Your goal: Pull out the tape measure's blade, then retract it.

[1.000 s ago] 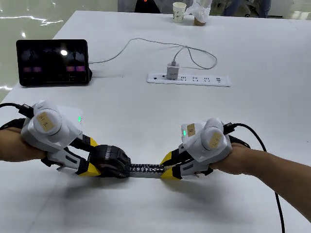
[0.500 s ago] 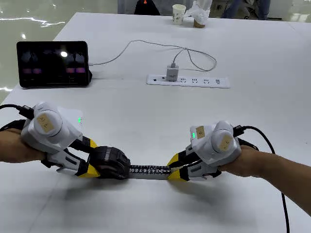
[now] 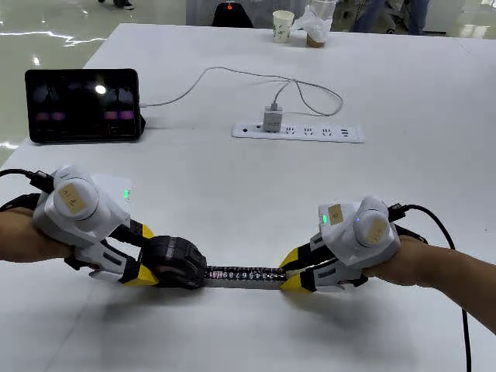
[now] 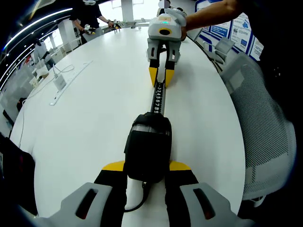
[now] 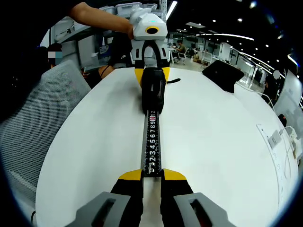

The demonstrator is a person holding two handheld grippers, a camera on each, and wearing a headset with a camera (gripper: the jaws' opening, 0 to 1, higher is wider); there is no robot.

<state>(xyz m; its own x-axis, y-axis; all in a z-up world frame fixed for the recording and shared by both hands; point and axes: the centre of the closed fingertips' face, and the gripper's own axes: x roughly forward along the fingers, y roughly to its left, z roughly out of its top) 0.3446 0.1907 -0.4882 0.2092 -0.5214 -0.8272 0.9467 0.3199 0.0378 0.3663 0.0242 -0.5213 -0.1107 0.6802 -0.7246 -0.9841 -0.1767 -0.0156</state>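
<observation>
The black tape measure case [image 3: 174,262] rests on the white table, clamped between the yellow-tipped jaws of my left gripper [image 3: 149,267]. In the left gripper view the case [image 4: 148,146] sits between the jaws and the blade [image 4: 158,98] runs away toward the other gripper. A short stretch of dark numbered blade [image 3: 244,274] lies flat on the table between both grippers. My right gripper [image 3: 293,271] is shut on the blade's end. The right gripper view has the blade [image 5: 152,144] leading from its jaws [image 5: 152,174] up to the case [image 5: 154,89].
A white power strip [image 3: 297,132] with a plugged charger and cable lies mid-table. A dark tablet [image 3: 83,105] stands at the left. A paper cup [image 3: 283,25] and a bag sit at the far edge. Grey mesh chairs [image 4: 262,118] stand beside the table.
My right gripper has moved to the right with the blade's end, so more blade is drawn out of the case. The left gripper and case have stayed put.
</observation>
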